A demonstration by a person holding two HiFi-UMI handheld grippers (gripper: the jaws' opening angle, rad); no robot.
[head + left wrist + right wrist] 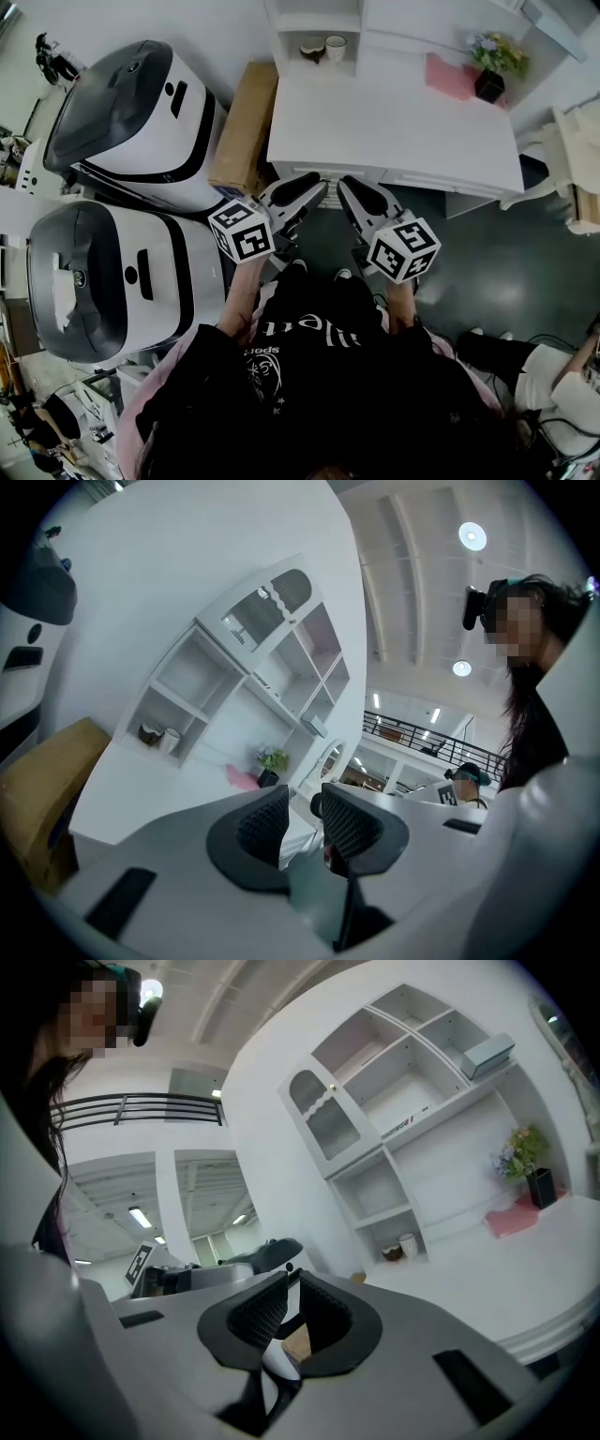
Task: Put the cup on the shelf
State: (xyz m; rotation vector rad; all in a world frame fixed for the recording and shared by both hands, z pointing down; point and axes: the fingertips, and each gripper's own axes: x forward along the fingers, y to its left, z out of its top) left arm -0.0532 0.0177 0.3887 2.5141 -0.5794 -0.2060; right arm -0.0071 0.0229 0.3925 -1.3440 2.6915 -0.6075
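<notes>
A white cup [336, 47] stands upright in the lowest cubby of the white shelf unit [314, 19] at the back of the white desk [394, 122], beside a brown bowl-like thing [312, 51]. The cup [171, 740] is small and far off in the left gripper view, and it is equally distant as the cup [408, 1244] in the right gripper view. My left gripper [314, 186] [305, 803] and right gripper [349, 186] [291, 1283] hang side by side just before the desk's front edge. Both are shut with nothing between the jaws.
A pink item [448, 75] and a potted flower [489, 70] sit at the desk's back right. A cardboard box [246, 127] leans at the desk's left. Two large white-and-black machines [141, 122] [103, 272] stand further left. A white chair [572, 159] stands at the right.
</notes>
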